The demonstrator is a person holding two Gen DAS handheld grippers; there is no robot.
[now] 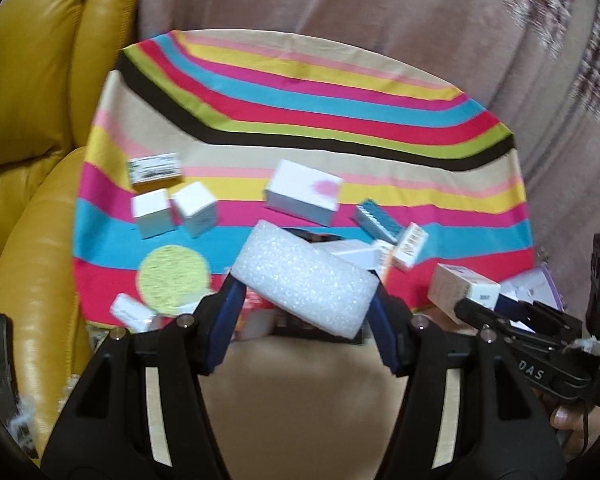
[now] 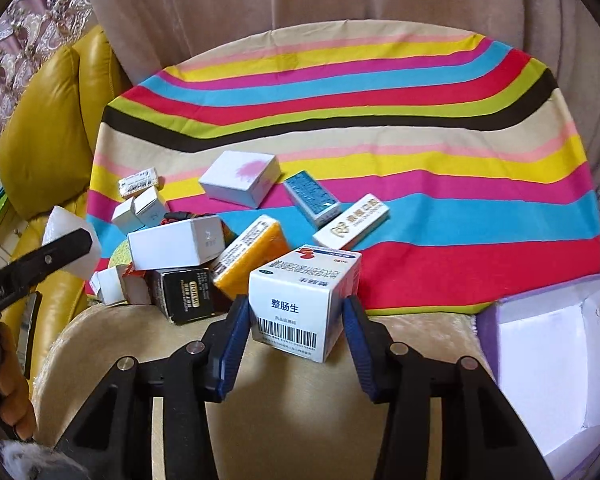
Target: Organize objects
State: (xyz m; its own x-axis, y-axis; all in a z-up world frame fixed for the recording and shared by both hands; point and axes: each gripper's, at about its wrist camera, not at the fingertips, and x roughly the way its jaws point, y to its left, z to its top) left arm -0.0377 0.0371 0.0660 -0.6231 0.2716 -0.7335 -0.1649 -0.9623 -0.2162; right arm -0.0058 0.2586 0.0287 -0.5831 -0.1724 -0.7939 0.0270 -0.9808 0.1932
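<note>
My left gripper (image 1: 304, 286) is shut on a white foam block (image 1: 304, 280) and holds it above the near end of the striped cloth (image 1: 300, 152). My right gripper (image 2: 296, 312) is shut on a white medicine box with a barcode (image 2: 300, 300), lifted over the cloth's front edge. In the left wrist view that box (image 1: 464, 288) and the right gripper (image 1: 476, 304) show at the right. In the right wrist view the foam block (image 2: 70, 240) shows at the left.
Several small boxes lie on the cloth: a white box with a pink mark (image 2: 240, 176), a blue box (image 2: 312, 196), an orange box (image 2: 248, 256), a black box (image 2: 184, 292). An open purple box (image 2: 552, 360) stands at the right. A yellow round sponge (image 1: 172, 276) lies near left. A yellow leather chair (image 1: 32, 120) is at the left.
</note>
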